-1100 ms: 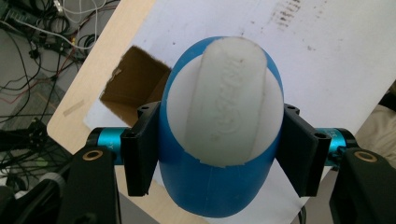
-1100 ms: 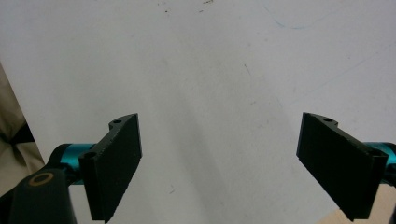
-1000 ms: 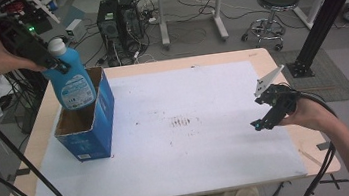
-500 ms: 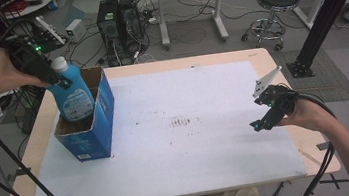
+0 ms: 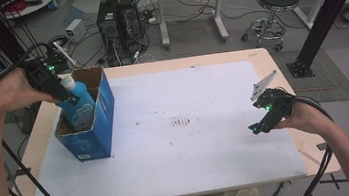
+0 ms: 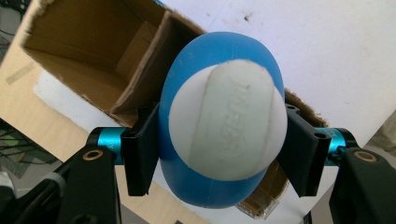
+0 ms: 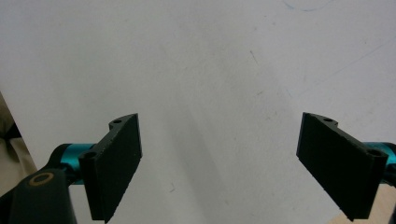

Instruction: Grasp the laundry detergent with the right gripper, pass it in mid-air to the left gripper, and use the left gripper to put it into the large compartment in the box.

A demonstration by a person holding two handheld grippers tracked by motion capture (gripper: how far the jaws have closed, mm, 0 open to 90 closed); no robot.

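**Blue bottle part-way down in the cardboard box, left tongs clamped on it**

Blue bottle point(image 5: 78, 102) with white cap sits at far left of the bench point(image 5: 269, 61), lower body inside the open-topped box point(image 5: 97, 132), neck and cap above the rim. Box is blue outside, brown cardboard inside, upright near the bench's left edge on the white sheet point(image 5: 194, 151) covering the bench top. Left tongs point(image 5: 63, 94) come in from the left, held by the person's left hand point(image 5: 13, 90), and grip the bottle just under the cap. In the left gripper view the black pads point(image 6: 142, 156) press both sides of the bottle point(image 6: 187, 186); white oval cap point(image 6: 229, 126) faces the camera; an inner cardboard divider of the box point(image 6: 93, 56) is visible behind it, with an empty compartment to the upper left. Bottle looks roughly upright, slightly tilted; cannot tell if its base touches the box floor.

Middle of the sheet: faint dark scuff marks point(image 5: 183, 122), nothing else on it.

Right side: right tongs point(image 5: 262, 127) in the person's right hand point(image 5: 301, 117), low over the sheet near the bench's right edge, well apart from box and bottle. In the right gripper view the pads point(image 7: 116, 158) stand wide apart, nothing between them, plain white sheet beyond. Grey triangular plate point(image 5: 263, 86) sticks up from that gripper.
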